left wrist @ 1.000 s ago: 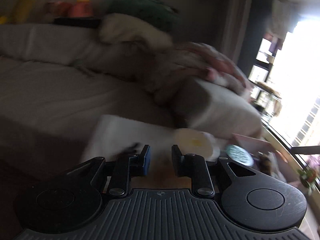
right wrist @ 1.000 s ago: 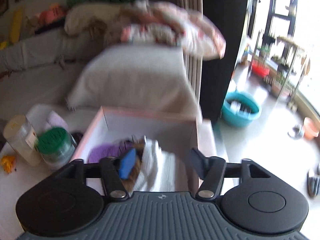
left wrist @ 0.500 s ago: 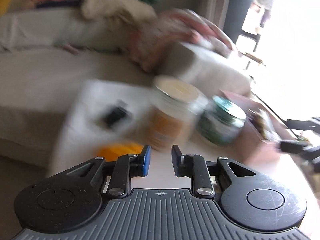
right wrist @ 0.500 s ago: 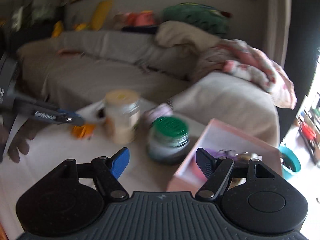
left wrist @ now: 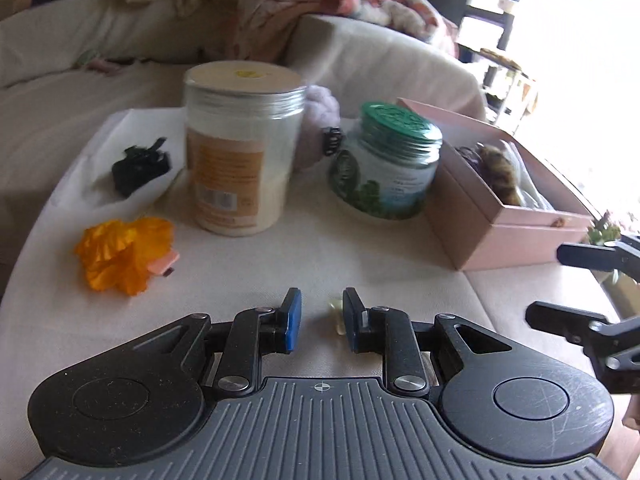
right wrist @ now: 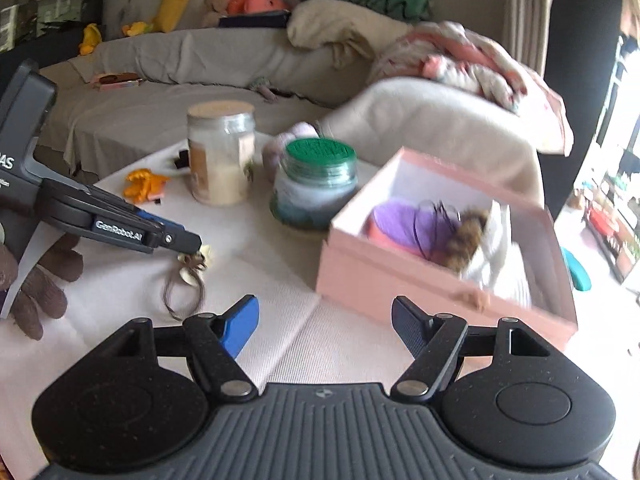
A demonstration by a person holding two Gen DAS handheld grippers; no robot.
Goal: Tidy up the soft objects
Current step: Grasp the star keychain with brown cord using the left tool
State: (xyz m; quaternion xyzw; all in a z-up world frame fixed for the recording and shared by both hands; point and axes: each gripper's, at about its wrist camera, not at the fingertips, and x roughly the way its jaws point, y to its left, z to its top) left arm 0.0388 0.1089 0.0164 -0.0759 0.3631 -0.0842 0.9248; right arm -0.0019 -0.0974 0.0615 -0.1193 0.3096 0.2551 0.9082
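A pink box [right wrist: 400, 276] [left wrist: 496, 224] stands open on the white table, with purple, brown and white soft items inside. An orange scrunchie [left wrist: 124, 254] [right wrist: 144, 186] lies at the table's left. A lilac fluffy item [left wrist: 320, 120] sits behind the jars. A brown hair tie with pale shells [right wrist: 188, 276] lies on the table. My left gripper [left wrist: 320, 316] [right wrist: 192, 244] is narrowly open just over that shell tie, whose pale bit shows between its fingers. My right gripper [right wrist: 324, 320] is wide open and empty, in front of the pink box.
A tall jar with a cork lid [left wrist: 240, 148] and a green-lidded jar [left wrist: 388, 164] stand mid-table. A black clip [left wrist: 138, 166] lies at the far left. A grey sofa [right wrist: 200, 64] with blankets and plush toys is behind.
Both grippers swung back from the sofa and box toward the table. My left gripper has come down to the shell hair tie. My right gripper left the box and stayed open.
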